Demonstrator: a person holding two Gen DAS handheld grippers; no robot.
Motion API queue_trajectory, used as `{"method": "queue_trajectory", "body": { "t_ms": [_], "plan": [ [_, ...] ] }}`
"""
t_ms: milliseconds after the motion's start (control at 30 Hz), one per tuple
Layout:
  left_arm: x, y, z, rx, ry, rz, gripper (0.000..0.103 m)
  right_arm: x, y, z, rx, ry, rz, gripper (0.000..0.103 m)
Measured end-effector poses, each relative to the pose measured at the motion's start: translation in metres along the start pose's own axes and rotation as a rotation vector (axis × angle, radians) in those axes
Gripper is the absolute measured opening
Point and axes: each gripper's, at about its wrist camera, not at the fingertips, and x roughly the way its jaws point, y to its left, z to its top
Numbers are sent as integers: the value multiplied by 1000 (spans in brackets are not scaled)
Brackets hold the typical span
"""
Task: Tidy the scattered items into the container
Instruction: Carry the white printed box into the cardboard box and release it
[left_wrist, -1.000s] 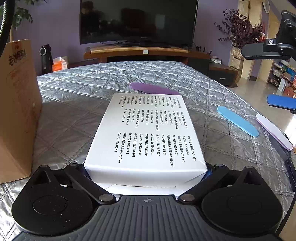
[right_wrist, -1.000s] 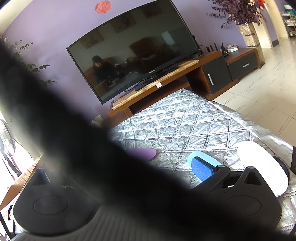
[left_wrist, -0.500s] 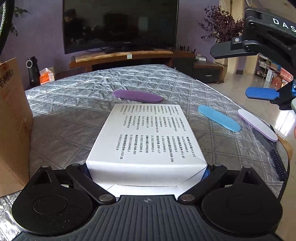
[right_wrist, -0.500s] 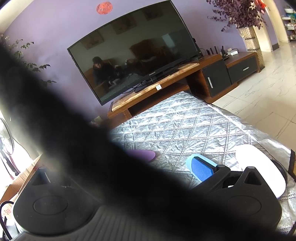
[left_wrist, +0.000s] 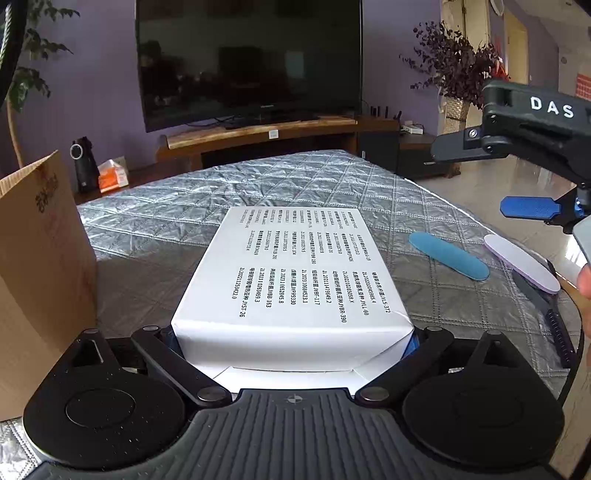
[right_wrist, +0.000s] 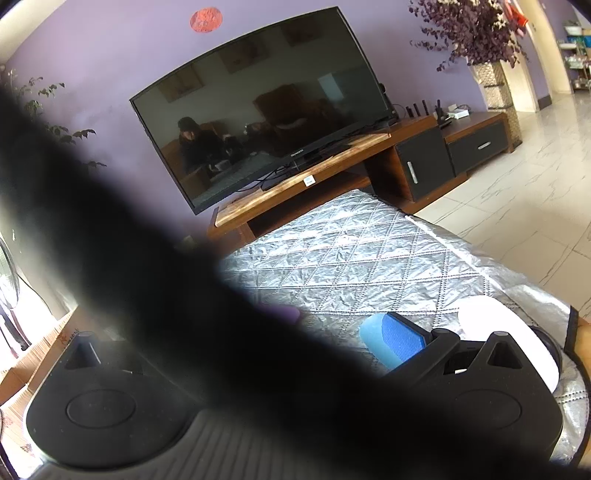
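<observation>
My left gripper (left_wrist: 291, 332) is shut on a white box (left_wrist: 295, 273) printed with black text and holds it above the silver quilted table (left_wrist: 295, 184). The brown cardboard container (left_wrist: 40, 266) stands at the left, close to the box. A blue oval pad (left_wrist: 448, 255) and a white-and-lilac oval pad (left_wrist: 521, 263) lie on the table at the right. My right gripper (left_wrist: 517, 177) hangs above them, open and empty. In the right wrist view a dark blurred band hides its left finger; the right blue fingertip (right_wrist: 402, 341), the blue pad (right_wrist: 371, 332), the white pad (right_wrist: 491, 321) and a purple pad (right_wrist: 288, 314) show.
A TV (left_wrist: 247, 59) on a wooden stand (left_wrist: 266, 136) is behind the table. A black speaker (left_wrist: 83, 164) and an orange tissue box (left_wrist: 112, 175) sit beyond the table's far left edge. Tiled floor (right_wrist: 517, 206) lies to the right.
My left gripper has lifted and turned left with the white box; the purple pad is now hidden behind it. The right gripper has come closer and lower over the pads.
</observation>
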Motion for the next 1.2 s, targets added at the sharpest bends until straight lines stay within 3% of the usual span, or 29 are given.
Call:
{"method": "queue_trajectory", "body": {
  "t_ms": [500, 700, 800, 933, 1067, 1200],
  "plan": [
    [-66, 27, 19, -36, -160, -37, 98, 0, -2, 1, 23, -40, -21, 99],
    [-120, 76, 65, -7, -283, 49, 98, 5, 12, -2, -2, -22, 6, 99],
    [-140, 113, 89, -24, -302, 106, 98, 5, 17, -4, -7, -21, 17, 99],
    [-146, 163, 109, -61, -270, 208, 98, 2, 22, -5, -20, -31, 21, 99],
    [-130, 216, 116, -152, -128, 249, 98, 0, 24, -5, -42, -36, 21, 99],
    [-107, 257, 103, -210, 17, 288, 98, 0, 23, -4, -35, -32, 26, 99]
  ]
}}
